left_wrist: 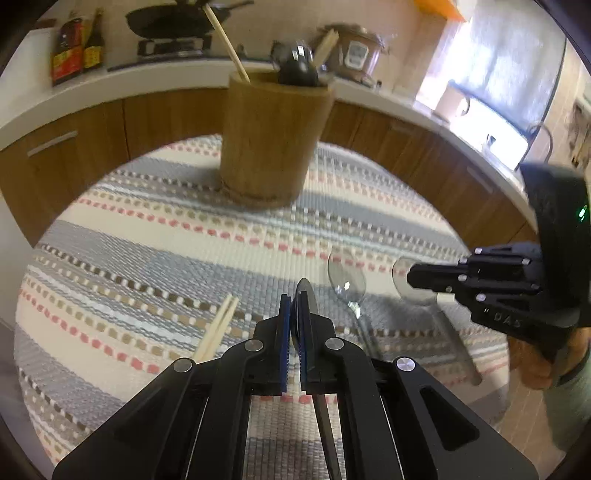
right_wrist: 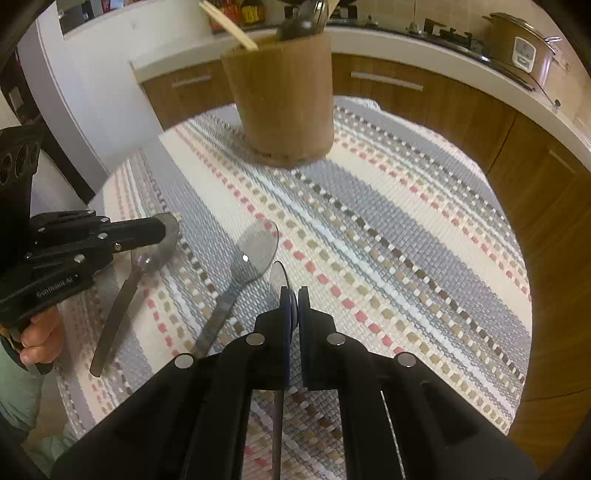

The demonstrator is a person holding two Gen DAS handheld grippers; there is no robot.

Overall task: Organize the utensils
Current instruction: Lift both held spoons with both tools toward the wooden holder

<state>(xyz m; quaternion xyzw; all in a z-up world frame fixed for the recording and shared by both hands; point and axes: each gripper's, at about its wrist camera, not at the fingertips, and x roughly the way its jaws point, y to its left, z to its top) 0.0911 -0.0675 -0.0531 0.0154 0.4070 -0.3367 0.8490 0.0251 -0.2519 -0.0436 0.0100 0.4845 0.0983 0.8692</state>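
Observation:
A wooden utensil holder (left_wrist: 271, 138) stands at the far side of the striped mat, also in the right wrist view (right_wrist: 282, 98); it holds chopsticks (left_wrist: 227, 42) and dark-handled utensils (left_wrist: 299, 64). My left gripper (left_wrist: 295, 314) is shut on a metal spoon (left_wrist: 308, 295) held edge-on above the mat. My right gripper (right_wrist: 293, 302) is shut on another spoon (right_wrist: 277, 280), also edge-on. A third spoon (right_wrist: 243, 266) lies flat on the mat between them, seen in the left wrist view (left_wrist: 347, 282) too. A pair of chopsticks (left_wrist: 218, 328) lies on the mat at left.
The striped woven mat (right_wrist: 388, 229) covers a round table. Behind it runs a white counter (left_wrist: 110, 85) with wooden cabinets, sauce bottles (left_wrist: 75, 48), a wok on a stove (left_wrist: 173, 22) and a rice cooker (right_wrist: 522, 46).

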